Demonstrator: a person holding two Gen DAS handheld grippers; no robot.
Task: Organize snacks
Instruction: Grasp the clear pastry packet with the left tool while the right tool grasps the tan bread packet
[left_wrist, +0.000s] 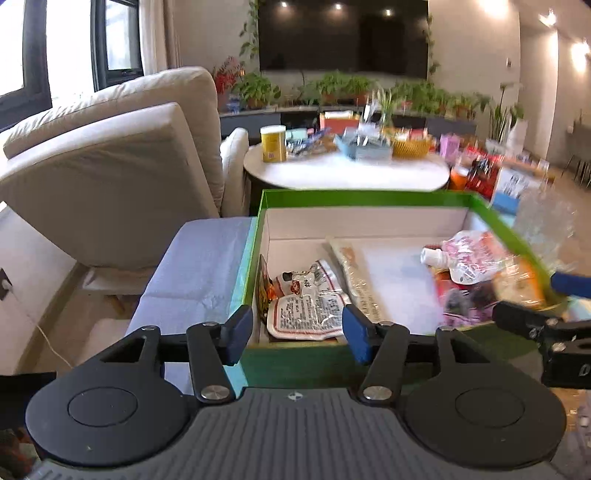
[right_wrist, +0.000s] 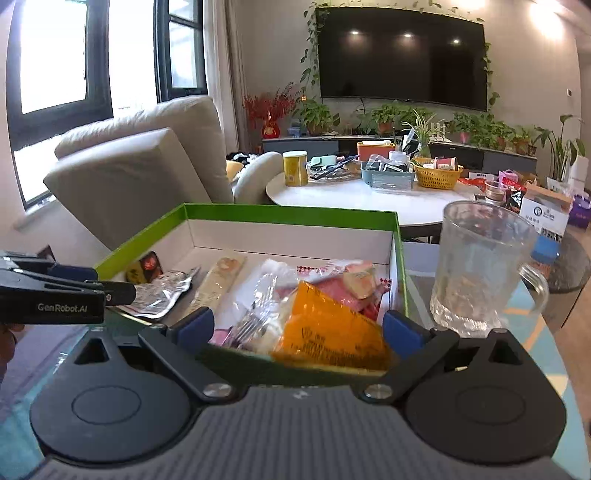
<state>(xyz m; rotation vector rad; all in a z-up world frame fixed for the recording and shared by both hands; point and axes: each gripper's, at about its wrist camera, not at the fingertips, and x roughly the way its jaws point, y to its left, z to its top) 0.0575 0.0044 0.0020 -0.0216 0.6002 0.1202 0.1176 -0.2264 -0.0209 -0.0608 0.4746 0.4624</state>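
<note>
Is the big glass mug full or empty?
Empty. The glass mug stands upright beside the green box, and you can see straight through it.

Daylight floods in through blown-out windows at upper left while ceiling spots glare off the dark television, the fisheye bends walls and frames at the edges, and the left wrist view smears with motion blur across the round table and the right-hand snacks.
</note>
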